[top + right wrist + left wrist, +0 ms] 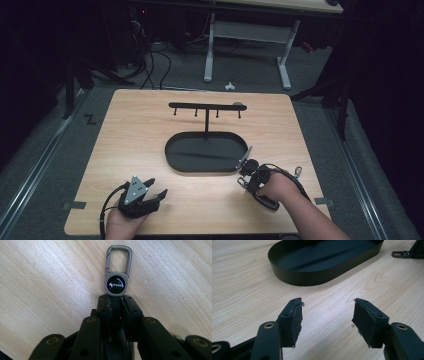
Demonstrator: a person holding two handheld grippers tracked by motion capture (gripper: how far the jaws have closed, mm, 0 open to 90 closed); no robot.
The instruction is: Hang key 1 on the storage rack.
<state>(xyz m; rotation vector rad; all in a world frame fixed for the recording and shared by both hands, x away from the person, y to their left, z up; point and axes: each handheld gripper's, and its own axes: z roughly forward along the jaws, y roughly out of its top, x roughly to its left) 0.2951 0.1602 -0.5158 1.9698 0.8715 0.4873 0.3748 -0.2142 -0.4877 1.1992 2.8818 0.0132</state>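
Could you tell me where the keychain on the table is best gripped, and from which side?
Grip the keychain by its dark strap end, from behind, as the right gripper does with its jaws shut on it. That leaves the badge and the open clip loop pointing forward, probably free for hooking.

Black tool [327, 322] jaws, brass-ringed screw holes

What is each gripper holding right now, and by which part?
The right gripper is shut on the keychain, pinching its lower end, with the clip loop sticking out. The left gripper is open and holds nothing.
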